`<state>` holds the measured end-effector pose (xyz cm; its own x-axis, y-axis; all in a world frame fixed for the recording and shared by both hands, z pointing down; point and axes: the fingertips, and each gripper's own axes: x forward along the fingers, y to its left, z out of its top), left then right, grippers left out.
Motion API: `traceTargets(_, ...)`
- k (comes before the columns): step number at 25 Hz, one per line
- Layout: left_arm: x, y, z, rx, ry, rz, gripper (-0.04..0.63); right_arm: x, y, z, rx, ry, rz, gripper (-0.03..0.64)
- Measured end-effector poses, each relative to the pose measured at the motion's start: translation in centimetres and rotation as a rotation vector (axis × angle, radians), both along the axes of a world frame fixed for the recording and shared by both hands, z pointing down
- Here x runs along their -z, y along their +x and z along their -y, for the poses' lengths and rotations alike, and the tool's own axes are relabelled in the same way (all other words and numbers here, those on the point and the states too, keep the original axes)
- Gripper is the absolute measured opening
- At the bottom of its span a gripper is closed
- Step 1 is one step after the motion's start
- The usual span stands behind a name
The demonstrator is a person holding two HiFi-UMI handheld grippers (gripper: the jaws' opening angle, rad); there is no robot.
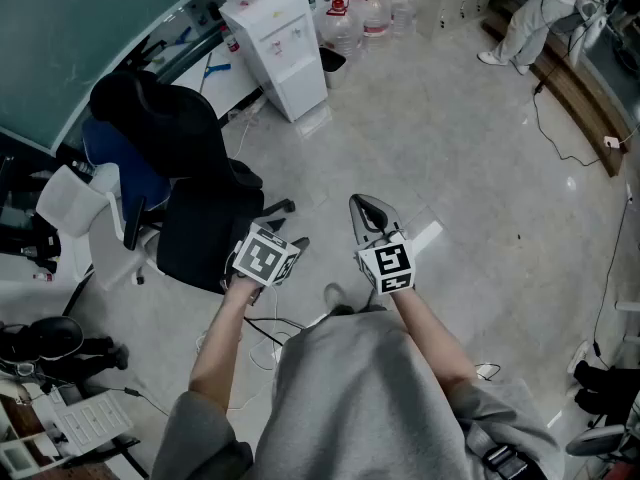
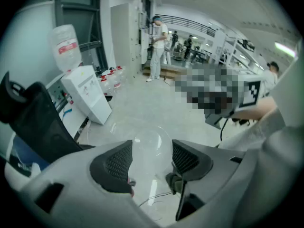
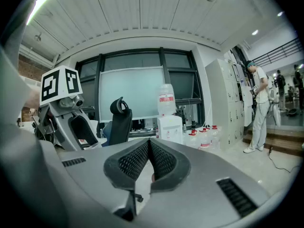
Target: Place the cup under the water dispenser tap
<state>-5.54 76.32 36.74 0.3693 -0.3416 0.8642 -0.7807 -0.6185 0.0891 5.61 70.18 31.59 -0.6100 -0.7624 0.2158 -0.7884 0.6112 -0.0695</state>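
Note:
A clear plastic cup point(image 2: 151, 144) sits between the black pads of my left gripper point(image 2: 152, 161), and both pads press on its sides. In the head view my left gripper point(image 1: 268, 256) tilts steeply down in front of the body, and the cup does not show there. The white water dispenser point(image 1: 277, 46) stands far ahead by the wall with a bottle on top, and it also appears as the dispenser point(image 2: 88, 97) at the left and the dispenser point(image 3: 170, 128) straight ahead. My right gripper point(image 3: 149, 148) is shut on nothing and points almost level; in the head view the right gripper point(image 1: 364, 208) is beside the left one.
A black office chair point(image 1: 190, 183) stands just left of my grippers. Several water bottles point(image 1: 365, 13) sit on the floor to the right of the dispenser. A person point(image 1: 530, 18) stands at the far right by a step. Cables point(image 1: 565, 148) trail over the grey floor.

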Motion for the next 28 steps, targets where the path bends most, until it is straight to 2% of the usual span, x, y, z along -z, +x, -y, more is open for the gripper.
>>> traceTargets(3, 0.5, -1.3, 0.2, 0.116, -0.038, -0.092, 0.267, 0.5, -1.1, 0.0, -0.001, 0.008, 0.026, 0.011)
traceTargets(5, 0.6, -2.0, 0.2, 0.141, -0.046, -0.107, 0.267, 0.5, -1.7, -0.1, 0.003, 0.002, 0.023, 0.011)
traceTargets(17, 0.2, -4.8, 0.2, 0.123, -0.025, -0.120, 0.267, 0.3, -4.9, 0.5, 0.014, -0.002, 0.024, 0.011)
traceTargets(24, -0.1, -7.5, 0.8, 0.105, -0.026, -0.130, 0.268, -0.4, -7.3, 1.1, -0.010, -0.021, -0.013, 0.011)
traceTargets(28, -0.4, -7.4, 1.8, 0.091, -0.023, -0.135, 0.268, -0.7, -7.3, 1.6, -0.022, -0.034, -0.010, 0.011)
